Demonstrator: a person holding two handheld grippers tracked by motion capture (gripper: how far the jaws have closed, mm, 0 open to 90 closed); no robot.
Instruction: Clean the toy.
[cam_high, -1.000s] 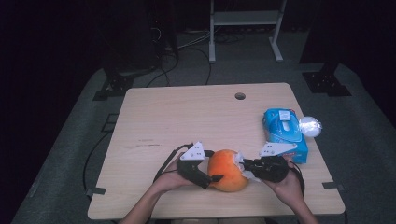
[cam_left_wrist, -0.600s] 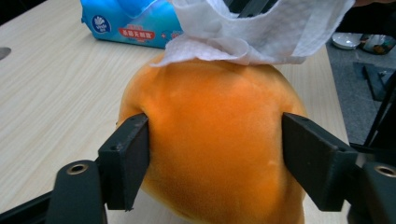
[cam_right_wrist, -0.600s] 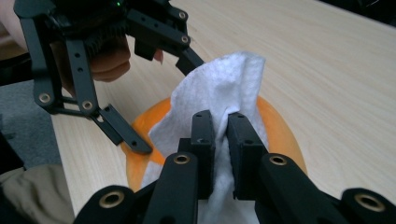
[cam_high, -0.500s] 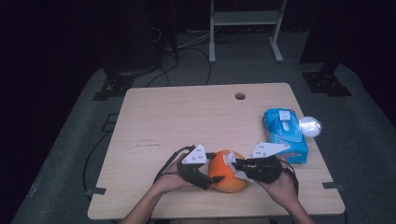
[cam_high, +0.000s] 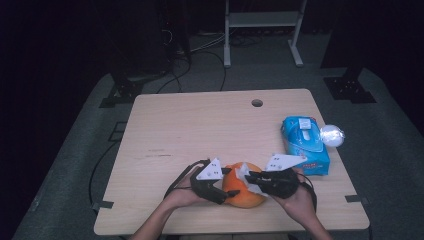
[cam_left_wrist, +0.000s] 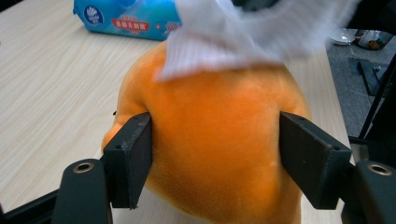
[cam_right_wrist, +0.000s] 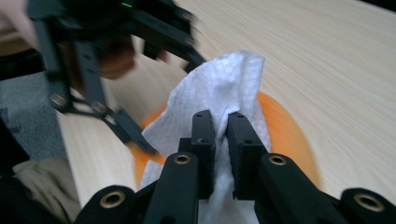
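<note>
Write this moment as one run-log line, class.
left gripper: closing on orange plush toy | right gripper: holds white wipe over toy

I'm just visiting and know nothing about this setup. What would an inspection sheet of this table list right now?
Surface: pale wooden table with a round hole near the far edge.
Job's things: orange plush toy at the near edge; white wipe lying over it.
Clutter: blue wipes pack; crumpled white ball beside it.
Grippers: left gripper jaws have just been closing, now pressing the toy's sides; right gripper pinches the wipe.
Cables: black cable off the table's left side.
Surroundings: grey floor mat, white metal stand behind.
</note>
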